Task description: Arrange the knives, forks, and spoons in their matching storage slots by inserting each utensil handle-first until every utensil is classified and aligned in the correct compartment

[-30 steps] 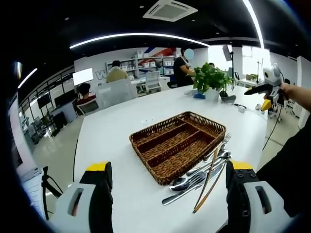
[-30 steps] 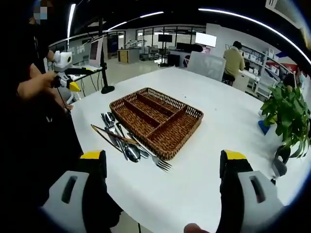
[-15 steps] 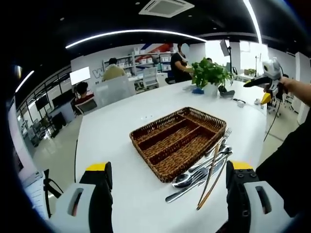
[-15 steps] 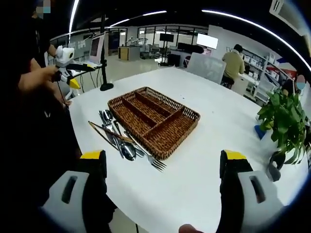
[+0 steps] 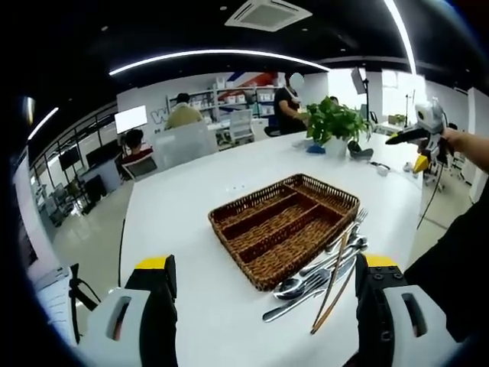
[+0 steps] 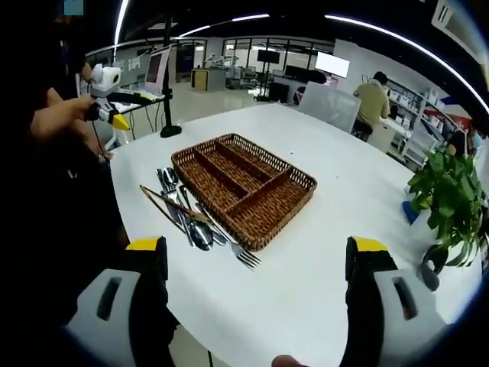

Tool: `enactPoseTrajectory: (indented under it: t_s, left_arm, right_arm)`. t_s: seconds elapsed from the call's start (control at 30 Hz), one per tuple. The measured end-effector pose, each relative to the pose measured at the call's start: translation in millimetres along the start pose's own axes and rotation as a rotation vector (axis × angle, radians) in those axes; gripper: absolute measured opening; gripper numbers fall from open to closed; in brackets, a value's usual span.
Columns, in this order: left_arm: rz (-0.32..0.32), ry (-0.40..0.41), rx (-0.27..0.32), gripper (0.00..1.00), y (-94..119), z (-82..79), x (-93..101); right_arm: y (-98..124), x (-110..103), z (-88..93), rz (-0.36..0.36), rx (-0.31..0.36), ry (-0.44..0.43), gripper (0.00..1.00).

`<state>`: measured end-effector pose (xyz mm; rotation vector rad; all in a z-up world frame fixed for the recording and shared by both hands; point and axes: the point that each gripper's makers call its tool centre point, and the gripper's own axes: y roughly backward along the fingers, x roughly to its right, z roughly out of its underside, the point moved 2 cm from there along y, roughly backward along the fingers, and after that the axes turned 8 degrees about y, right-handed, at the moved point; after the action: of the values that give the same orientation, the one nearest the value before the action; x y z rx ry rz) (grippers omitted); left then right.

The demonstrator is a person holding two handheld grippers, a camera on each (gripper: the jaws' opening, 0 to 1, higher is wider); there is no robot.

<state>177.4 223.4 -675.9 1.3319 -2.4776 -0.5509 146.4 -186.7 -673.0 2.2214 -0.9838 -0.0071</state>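
Observation:
A brown wicker tray (image 5: 275, 229) (image 6: 241, 183) with three long slots and one cross slot lies empty on a white table (image 5: 183, 229). Along one side of it is a loose pile of metal cutlery (image 5: 321, 271) (image 6: 187, 218): spoons (image 6: 202, 238), a fork (image 6: 248, 258) and a pair of brown chopsticks (image 5: 332, 287). My left gripper (image 5: 263, 321) hovers open short of the tray with nothing between its jaws. My right gripper (image 6: 256, 306) is also open and empty on the tray's opposite side. A hand holds the right gripper (image 5: 416, 138) off the table's edge.
A potted green plant (image 5: 332, 122) (image 6: 451, 191) stands at the table's far end, with small dark items by it. Beyond the table are chairs, desks, monitors and several seated or standing people. The table edge runs close under both grippers.
Both views have shifted a little with the hands. The tray and the cutlery lie as before, and both grippers stay open.

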Motion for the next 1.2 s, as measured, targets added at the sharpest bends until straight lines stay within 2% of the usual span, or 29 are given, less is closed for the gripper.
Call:
enactPoseTrajectory:
  t_s: [0.2,0.63,0.97,1.2]
  left_arm:
    - [0.009,0.0,-0.003,0.99,1.6,-1.4,3.6]
    - [0.024,-0.005,0.003,0.99,0.6,-4.3,13.2]
    - [0.029,-0.008,0.007,0.99,1.1,-5.9,18.0]
    - [0.028,-0.006,0.01,0.99,1.5,-6.5,18.6]
  right_arm:
    - [-2.6,0.3,-1.3,0.001,0.001,-0.004,1.0]
    - [-2.6,9.8,-16.1,0.007,0.021,0.029,1.0]
    - [-8.4,4.6,-28.0,-0.013,0.037,0.066,0.99]
    - [-14.5,1.1,-40.1,-0.054,0.039,0.118,0.98]
